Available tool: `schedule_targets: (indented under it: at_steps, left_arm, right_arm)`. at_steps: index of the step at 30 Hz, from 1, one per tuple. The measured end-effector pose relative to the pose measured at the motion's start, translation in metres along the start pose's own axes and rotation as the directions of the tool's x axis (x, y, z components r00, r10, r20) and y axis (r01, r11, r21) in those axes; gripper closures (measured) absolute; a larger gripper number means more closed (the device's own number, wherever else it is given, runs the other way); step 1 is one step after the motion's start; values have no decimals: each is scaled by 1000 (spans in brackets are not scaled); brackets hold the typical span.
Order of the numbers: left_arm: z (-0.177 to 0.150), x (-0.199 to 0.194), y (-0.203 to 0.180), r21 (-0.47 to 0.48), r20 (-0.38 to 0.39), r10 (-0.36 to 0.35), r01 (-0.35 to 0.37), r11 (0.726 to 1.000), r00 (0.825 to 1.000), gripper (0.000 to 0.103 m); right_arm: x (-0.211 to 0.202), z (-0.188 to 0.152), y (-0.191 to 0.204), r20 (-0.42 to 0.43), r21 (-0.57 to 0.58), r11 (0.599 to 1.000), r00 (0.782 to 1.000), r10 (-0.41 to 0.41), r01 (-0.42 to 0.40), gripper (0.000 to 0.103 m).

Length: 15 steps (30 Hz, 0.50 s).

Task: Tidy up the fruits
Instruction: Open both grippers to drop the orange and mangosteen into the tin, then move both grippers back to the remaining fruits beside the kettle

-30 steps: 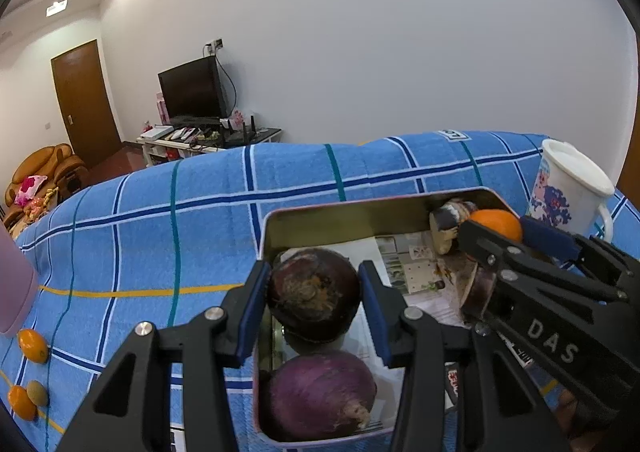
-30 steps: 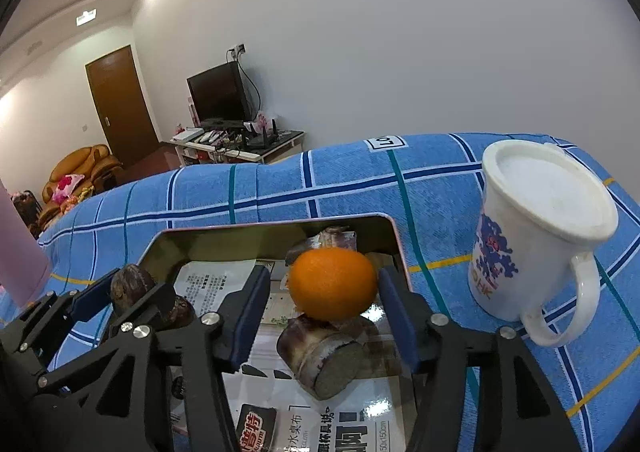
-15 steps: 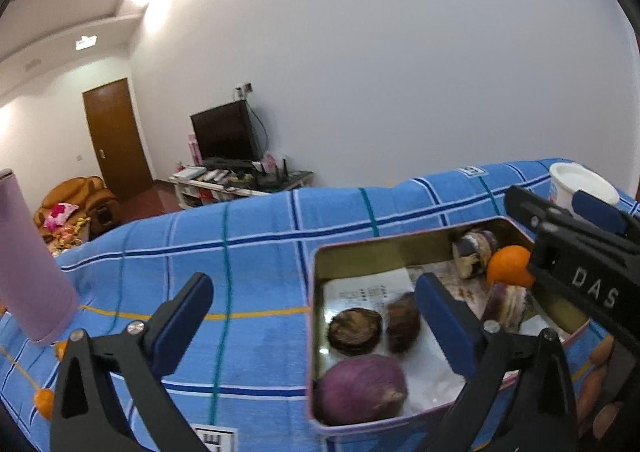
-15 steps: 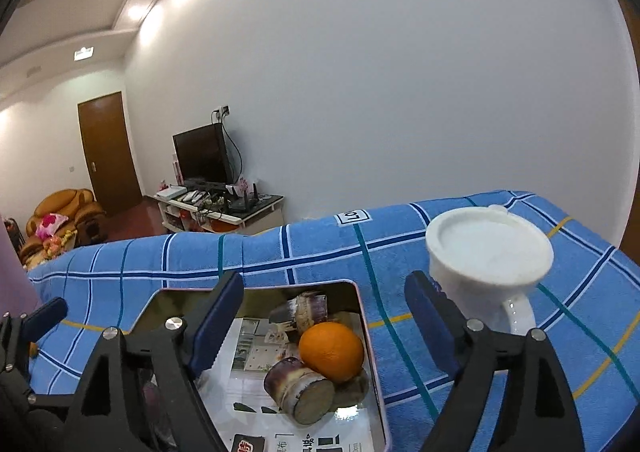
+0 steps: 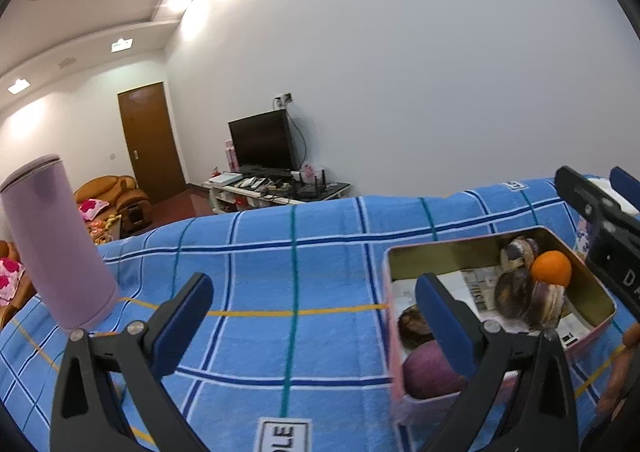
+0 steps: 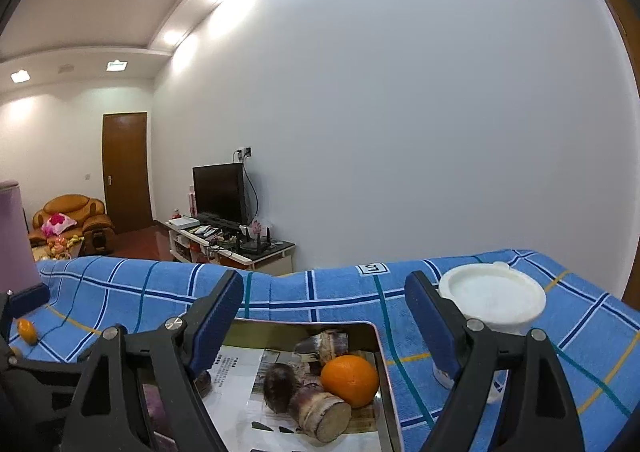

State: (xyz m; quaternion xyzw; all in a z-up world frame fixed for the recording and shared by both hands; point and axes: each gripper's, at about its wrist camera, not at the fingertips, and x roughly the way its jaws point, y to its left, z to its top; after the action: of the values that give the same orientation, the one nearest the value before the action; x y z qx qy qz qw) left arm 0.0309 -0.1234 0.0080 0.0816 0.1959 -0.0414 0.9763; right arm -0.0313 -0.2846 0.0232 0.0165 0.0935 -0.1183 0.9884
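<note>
A pink metal tin [image 5: 600, 294] lined with newspaper sits on the blue checked cloth. It holds an orange [image 5: 551, 268], dark purple fruits [image 5: 430, 370] and cut sugarcane pieces [image 6: 320, 410]. The orange also shows in the right wrist view [image 6: 349, 380], with the tin's rim [image 6: 380, 348] beside it. My left gripper [image 5: 314, 318] is open and empty, raised left of the tin. My right gripper [image 6: 330, 316] is open and empty above the tin's far end.
A pink tumbler [image 5: 56, 244] stands at the left. A white mug [image 6: 492, 304] stands right of the tin. A small orange fruit [image 6: 27, 330] lies on the cloth at far left. A TV stand, a door and a sofa are beyond the table.
Both grippers opened and let go: the left dropped a dark purple fruit, the right the orange, both into the tin. Both then lifted and drew back; the left swung left.
</note>
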Motion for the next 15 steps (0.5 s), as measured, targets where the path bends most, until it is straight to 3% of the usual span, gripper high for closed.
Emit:
schedule_targets:
  at_steps: [15]
  left_arm:
    - [-13, -19, 35, -51, 13, 17, -16, 999, 1000, 0]
  right_arm:
    - [-14, -1, 1, -14, 78, 997, 1000, -11, 12, 19]
